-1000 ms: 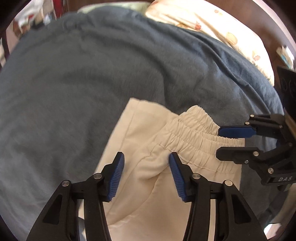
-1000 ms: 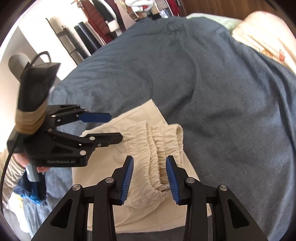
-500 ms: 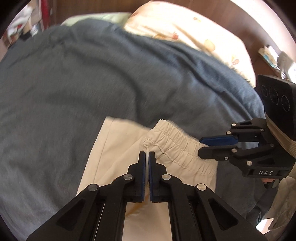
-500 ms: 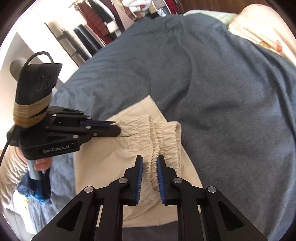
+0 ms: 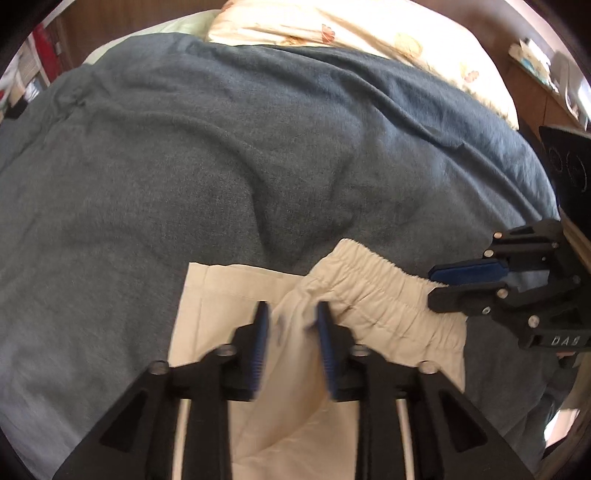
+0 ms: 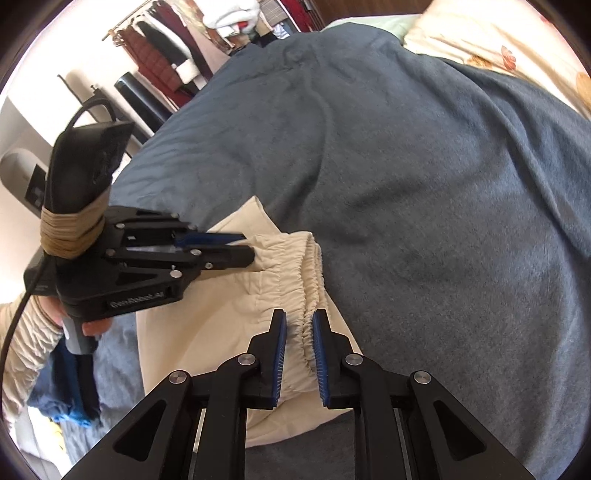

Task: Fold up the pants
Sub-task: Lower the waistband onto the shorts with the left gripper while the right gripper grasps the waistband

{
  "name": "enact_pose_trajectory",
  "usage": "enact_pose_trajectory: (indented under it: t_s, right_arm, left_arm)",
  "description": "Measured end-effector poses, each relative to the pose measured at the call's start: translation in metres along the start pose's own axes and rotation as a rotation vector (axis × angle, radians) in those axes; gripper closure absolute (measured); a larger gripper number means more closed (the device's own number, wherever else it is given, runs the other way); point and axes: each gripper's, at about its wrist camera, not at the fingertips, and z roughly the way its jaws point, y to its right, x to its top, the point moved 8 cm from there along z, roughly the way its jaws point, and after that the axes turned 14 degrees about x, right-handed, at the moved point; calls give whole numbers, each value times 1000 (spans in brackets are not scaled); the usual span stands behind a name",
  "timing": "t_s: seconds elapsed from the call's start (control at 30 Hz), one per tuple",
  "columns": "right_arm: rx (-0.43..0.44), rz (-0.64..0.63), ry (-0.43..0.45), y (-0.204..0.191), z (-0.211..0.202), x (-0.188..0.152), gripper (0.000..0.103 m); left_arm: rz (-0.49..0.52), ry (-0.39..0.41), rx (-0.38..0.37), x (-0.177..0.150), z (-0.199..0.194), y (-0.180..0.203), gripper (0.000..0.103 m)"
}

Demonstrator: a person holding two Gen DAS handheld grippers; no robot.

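Cream pants [image 5: 295,369] lie folded on a grey-blue blanket [image 5: 221,166] covering the bed, near its lower edge in both views. The elastic waistband [image 6: 306,288] is bunched and doubled over on itself.

Left tool [image 5: 291,350]: jaws spread, blurred by motion, poised over the fabric just beside the waistband; nothing is pinched between them. In the right wrist view the same tool [image 6: 236,245] sits at the waistband's far end, tips against the cloth.

Right tool [image 6: 299,350]: jaws parted, straddling the gathered waistband without pressing it. From the left wrist view this tool [image 5: 465,284] reaches the waistband's outer end.

A patterned pillow [image 5: 369,33] lies at the head of the bed.
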Motion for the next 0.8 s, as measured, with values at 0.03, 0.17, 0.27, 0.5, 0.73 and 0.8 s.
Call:
enact_pose_trajectory:
  t_s: [0.03,0.17,0.27,0.5,0.73,0.8]
  right_arm:
    - [-2,7,2,1,0,0,87]
    - [-16,25,3,3,2,-1,86]
    - [-40,46,-1,5,7,-3,85]
    - [-47,74,-13,9,14,-2,84]
    - [-23,41,-12,1,13,2,84]
    - [-10,17,-11,-7,16,6,84]
  left_arm:
    - [15,-9,-4,-1,3,-1,70]
    - [13,-62,-53,-3,14,-7,64]
    - [-12,-92,-92,-6,22,-11,59]
    - [-112,-148,-200,-13,26,-9,94]
    - [-180,-42,-129,-24,-20,-23,97]
    - [-188,-31,-100,-30,-28,-31,97]
